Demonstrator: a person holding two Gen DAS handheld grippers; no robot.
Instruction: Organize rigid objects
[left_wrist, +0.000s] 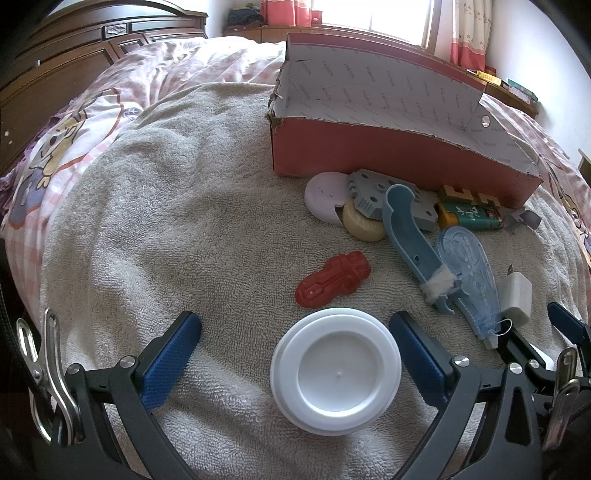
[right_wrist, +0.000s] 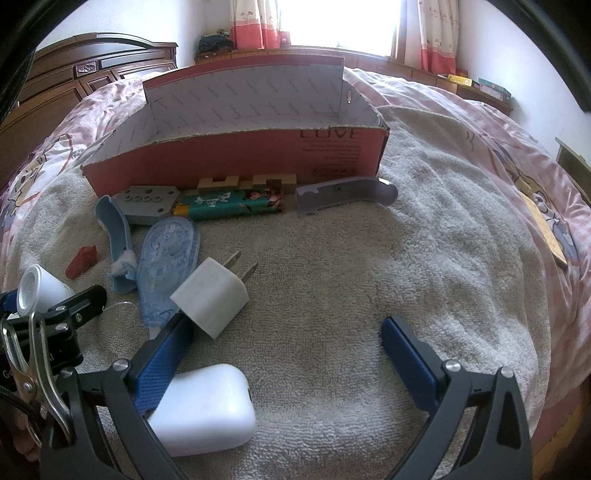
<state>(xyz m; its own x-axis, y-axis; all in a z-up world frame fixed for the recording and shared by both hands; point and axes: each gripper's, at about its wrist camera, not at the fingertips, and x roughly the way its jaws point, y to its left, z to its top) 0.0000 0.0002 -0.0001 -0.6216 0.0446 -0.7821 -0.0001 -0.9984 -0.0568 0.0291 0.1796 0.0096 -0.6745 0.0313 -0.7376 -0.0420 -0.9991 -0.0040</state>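
A red cardboard box (left_wrist: 388, 155) (right_wrist: 236, 155) stands open on a grey towel (left_wrist: 166, 229). My left gripper (left_wrist: 295, 350) is open, its jaws either side of a white round container (left_wrist: 335, 373), not clamped. My right gripper (right_wrist: 291, 354) is open. A white oval case (right_wrist: 207, 406) lies against its left finger, and a white plug adapter (right_wrist: 212, 295) sits just ahead. A red toy (left_wrist: 332, 280), a blue handle (left_wrist: 413, 240), a clear blue tape dispenser (left_wrist: 465, 266) (right_wrist: 166, 254), a grey plate (left_wrist: 388, 199), a green pack (right_wrist: 229, 205) and a lilac handle (right_wrist: 343, 194) lie before the box.
A cream disc (left_wrist: 364, 221) and a pale round lid (left_wrist: 325, 197) lie by the grey plate. Wooden blocks (right_wrist: 247, 181) rest against the box. The towel covers a pink bedspread (left_wrist: 74, 140); a dark wooden headboard (left_wrist: 74, 48) is at the left.
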